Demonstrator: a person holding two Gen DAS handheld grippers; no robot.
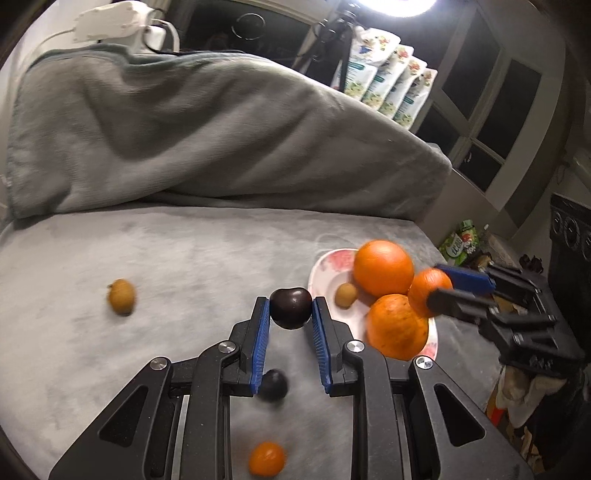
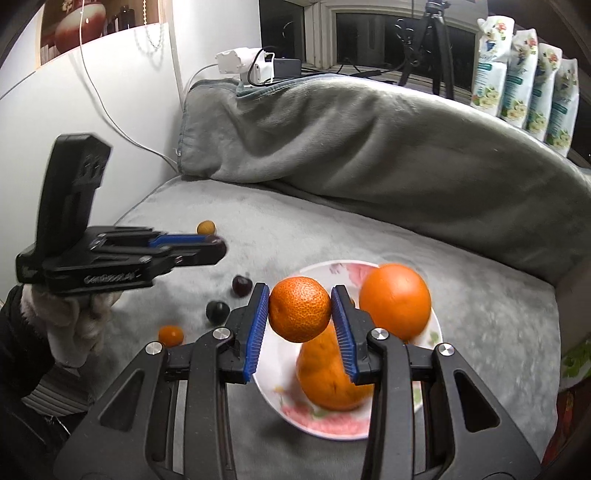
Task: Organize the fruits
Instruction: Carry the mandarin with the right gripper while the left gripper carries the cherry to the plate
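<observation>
My left gripper [image 1: 290, 308] is shut on a dark plum [image 1: 290, 314], lifted above the grey blanket; in the right wrist view it [image 2: 221, 246] hangs left of the plate. My right gripper [image 2: 300, 308] is shut on a small mandarin [image 2: 300, 314], held over the white flowered plate [image 2: 269, 373]. The plate [image 1: 320, 273] holds two large oranges [image 1: 384, 267] [image 1: 397, 326] and a small brown fruit [image 1: 346, 295]. Loose on the blanket lie two plums [image 2: 242, 286] [image 2: 217, 311], a tiny mandarin [image 2: 170, 335] and a brown fruit [image 1: 122, 296].
A rumpled grey blanket [image 1: 192, 122] rises like a wall behind the flat surface. Printed pouches [image 2: 524, 81] and a tripod [image 2: 439, 33] stand on the sill behind it. A gloved hand [image 2: 74, 332] carries the left gripper. The surface's right edge drops to floor clutter [image 1: 461, 243].
</observation>
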